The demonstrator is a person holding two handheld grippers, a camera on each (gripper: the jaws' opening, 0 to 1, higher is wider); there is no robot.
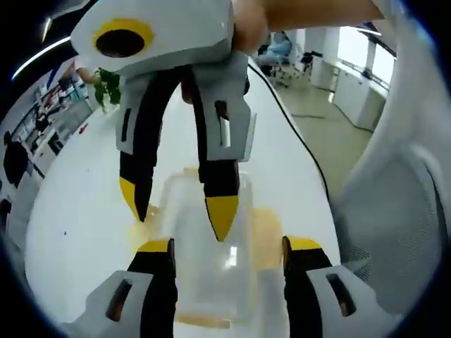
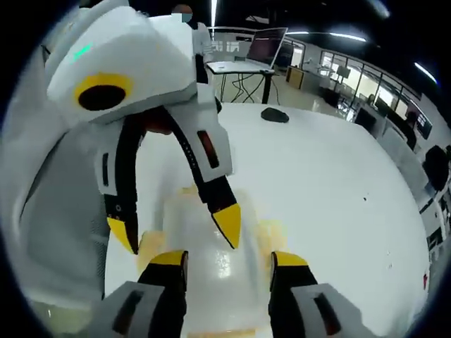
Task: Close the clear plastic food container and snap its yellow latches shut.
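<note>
The clear food container [image 1: 208, 253] sits on the white tabletop [image 1: 84, 211], between the two grippers, which face each other across it. In the left gripper view it lies near the tabletop's edge, beyond which the floor and a chair back show.

Lid: it appears to be down on the box; no raised or tilted lid is visible in either view. Blur prevents confirming that it is fully seated.

Latches: yellowish tabs [image 2: 270, 236] project from the sides of the container. They look splayed outward rather than folded against the walls, so I judge them not yet snapped. Which of them, if any, is locked cannot be told.

Left gripper [image 1: 227, 257]: jaws spread, standing either side of the container's near end, with no squeeze evident. In the right gripper view the same tool [image 2: 180, 222] comes down from above, one yellow tip over the lid and the other outside the wall.

Right gripper [image 2: 229, 271]: jaws likewise apart, flanking the opposite end. In the left gripper view it [image 1: 180, 211] descends with one tip on or just above the lid; contact is uncertain.

Assessment: closing looks done or nearly so; the latching remains.
</note>
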